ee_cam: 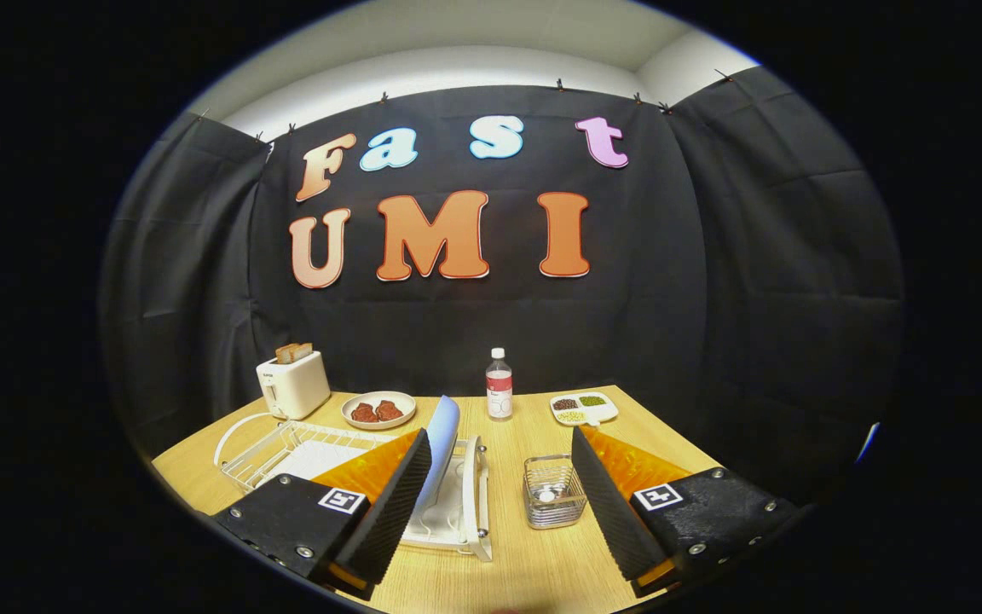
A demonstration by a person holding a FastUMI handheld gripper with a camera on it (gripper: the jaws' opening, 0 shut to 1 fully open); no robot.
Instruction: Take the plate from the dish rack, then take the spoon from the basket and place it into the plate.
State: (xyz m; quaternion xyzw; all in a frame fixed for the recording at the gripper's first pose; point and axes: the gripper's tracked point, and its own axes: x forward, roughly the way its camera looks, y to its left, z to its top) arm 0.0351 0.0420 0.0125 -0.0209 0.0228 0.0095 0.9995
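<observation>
Tongs (pixel 499 503) open above table (pixel 534 563) | black cloth wall (pixel 713 298) behind

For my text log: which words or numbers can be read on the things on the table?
Bottle label: too small to read.
Toaster mark: blurred.
No other text.
Gripper open; plate and basket lie ahead between its fingers.
</observation>
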